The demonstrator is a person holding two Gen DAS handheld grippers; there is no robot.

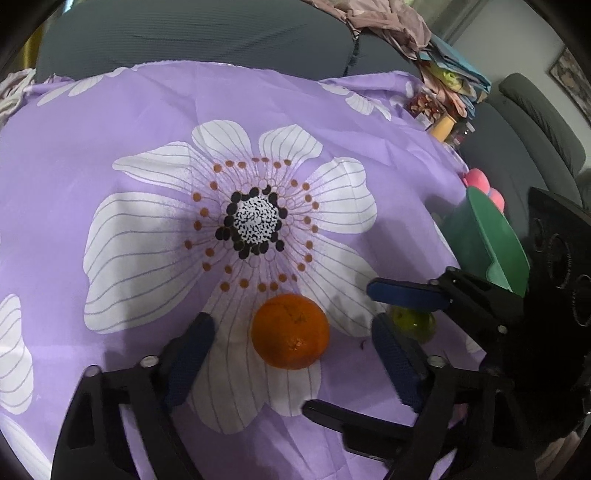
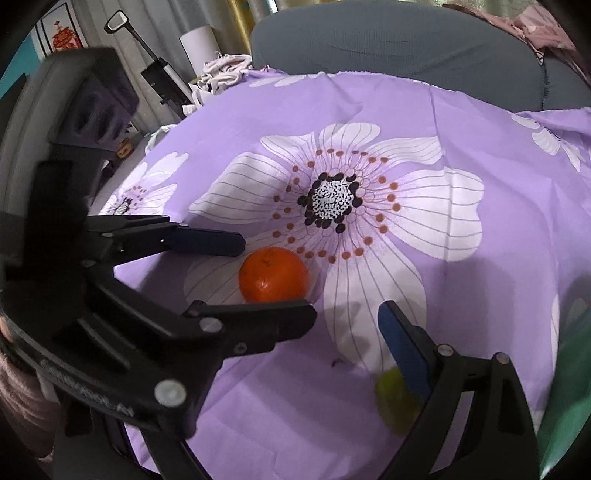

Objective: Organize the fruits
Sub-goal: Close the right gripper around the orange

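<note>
An orange [image 1: 290, 331] lies on the purple flowered cloth [image 1: 155, 110], between the wide-open fingers of my left gripper [image 1: 293, 334], untouched by them. It also shows in the right wrist view [image 2: 273, 275], framed by the left gripper's fingers [image 2: 280, 280]. A green fruit [image 1: 412, 320] lies to the right of the orange, partly hidden behind the fingers. My right gripper [image 1: 376, 343] is open around it. In the right wrist view the green fruit [image 2: 395, 402] sits low beside the right finger [image 2: 402, 343]; the other right finger is hidden behind the left gripper.
A green bowl [image 1: 484, 240] stands at the cloth's right edge, with pink round things [image 1: 480, 182] behind it. It also shows as a green blur in the right wrist view [image 2: 565, 398]. A grey sofa [image 1: 192, 33] runs behind the table. Clutter sits at the far right.
</note>
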